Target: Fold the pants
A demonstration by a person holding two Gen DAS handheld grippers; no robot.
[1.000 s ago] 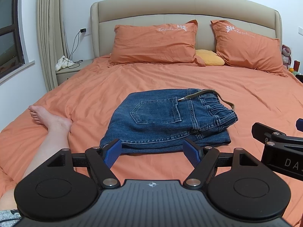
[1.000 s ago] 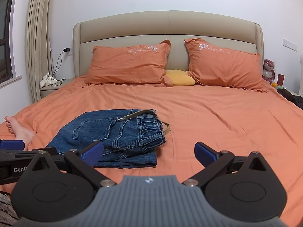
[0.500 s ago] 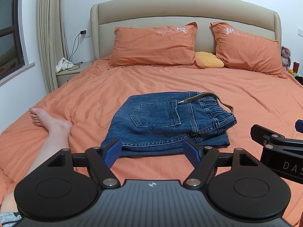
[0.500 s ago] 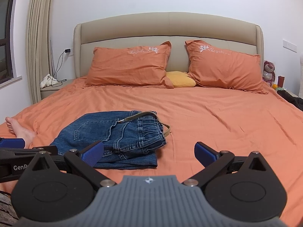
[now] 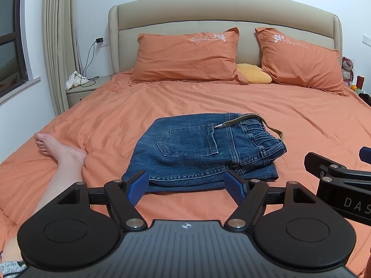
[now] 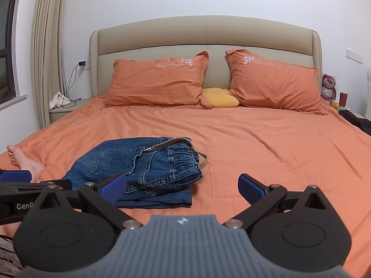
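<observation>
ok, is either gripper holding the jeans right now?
No: the left gripper and right gripper are both open, with the folded jeans lying free on the bed.

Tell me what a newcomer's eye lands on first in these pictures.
The folded blue denim jeans lie mid-bed on the orange bedsheet, an olive webbing belt threaded through the waistband. Two orange embroidered pillows lean on the beige padded headboard. A bare foot rests left of the jeans.
</observation>
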